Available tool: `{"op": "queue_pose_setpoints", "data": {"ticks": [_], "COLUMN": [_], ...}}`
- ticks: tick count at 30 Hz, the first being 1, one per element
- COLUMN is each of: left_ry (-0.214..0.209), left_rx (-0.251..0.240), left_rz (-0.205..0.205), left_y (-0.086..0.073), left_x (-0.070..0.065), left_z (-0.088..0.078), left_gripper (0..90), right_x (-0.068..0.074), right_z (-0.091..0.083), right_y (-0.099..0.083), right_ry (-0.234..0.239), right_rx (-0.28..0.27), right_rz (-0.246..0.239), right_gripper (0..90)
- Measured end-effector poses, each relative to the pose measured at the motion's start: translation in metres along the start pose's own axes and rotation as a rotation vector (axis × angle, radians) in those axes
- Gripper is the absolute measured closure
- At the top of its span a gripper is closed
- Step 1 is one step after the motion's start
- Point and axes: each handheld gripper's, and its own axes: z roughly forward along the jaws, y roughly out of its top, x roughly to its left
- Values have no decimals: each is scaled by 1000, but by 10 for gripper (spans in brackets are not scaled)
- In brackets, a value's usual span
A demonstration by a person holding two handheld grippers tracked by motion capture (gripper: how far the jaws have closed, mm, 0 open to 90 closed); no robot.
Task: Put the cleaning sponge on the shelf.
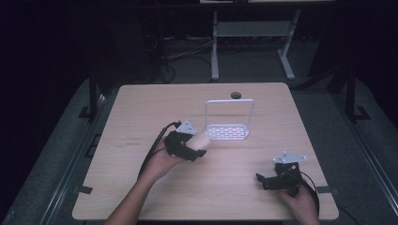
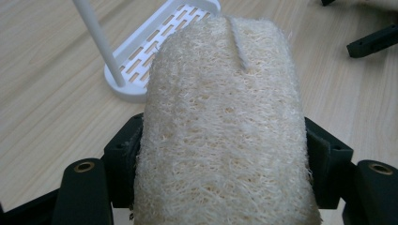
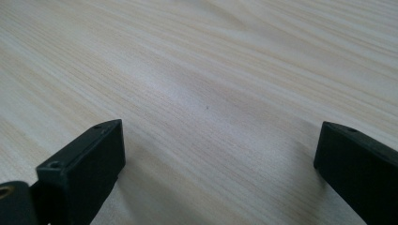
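With your left tongs (image 1: 199,151) clamped on the loofah sponge (image 2: 220,131), held above the counter (image 1: 141,112) just beside the white rack (image 1: 228,131), and right tongs (image 1: 263,180) open and empty, a low approach risks snagging the rack's handle.

The high view looks down on the whole table (image 1: 141,103) from above. Both gripper views sit low and near its wood; the white rack (image 2: 141,56) appears in the high and left gripper views.

Cream loofah sponge (image 2: 220,126), white slotted rack (image 1: 227,131)
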Motion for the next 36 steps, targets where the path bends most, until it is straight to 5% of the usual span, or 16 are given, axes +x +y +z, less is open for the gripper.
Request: {"op": "queue_pose_setpoints", "data": {"ticks": [36], "left_ry": [-8], "left_rx": [-26], "left_rz": [18], "left_y": [42], "left_x": [-6], "left_z": [43], "left_gripper": [290], "right_x": [0], "right_z": [0], "right_y": [0], "right_ry": [0], "right_rx": [0], "right_rz": [0], "right_gripper": [20]}}
